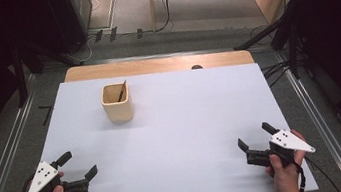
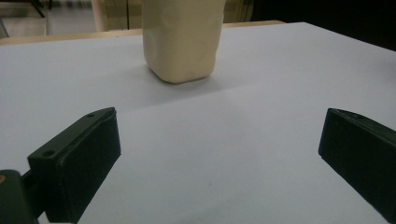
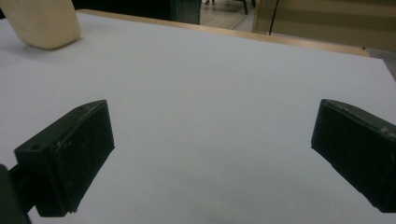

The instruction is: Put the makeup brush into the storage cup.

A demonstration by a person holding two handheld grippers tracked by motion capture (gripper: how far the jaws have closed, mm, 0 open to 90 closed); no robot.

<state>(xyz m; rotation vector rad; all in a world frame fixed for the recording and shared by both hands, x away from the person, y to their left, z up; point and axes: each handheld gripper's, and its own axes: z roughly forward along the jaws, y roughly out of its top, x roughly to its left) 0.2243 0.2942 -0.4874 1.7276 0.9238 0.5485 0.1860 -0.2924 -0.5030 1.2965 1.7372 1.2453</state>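
Note:
A cream square cup (image 1: 117, 103) stands upright on the white table sheet (image 1: 177, 125), left of centre toward the back, with a thin dark stick (image 1: 122, 90) leaning inside it. My left gripper (image 1: 81, 164) rests near the front left corner, open and empty, held by a hand. In the left gripper view the cup (image 2: 182, 39) stands straight ahead beyond the spread jaws of the left gripper (image 2: 219, 154). My right gripper (image 1: 255, 136) sits near the front right, also open and empty. The right gripper view has the cup (image 3: 43, 23) at far upper left, past the right gripper (image 3: 212, 149).
The white sheet covers a wooden table whose back edge (image 1: 154, 65) shows as a bare strip. A small dark knob (image 1: 197, 67) sits on that strip. Metal rails (image 1: 311, 106) run along both sides of the table on the floor, with cables and dark stands behind.

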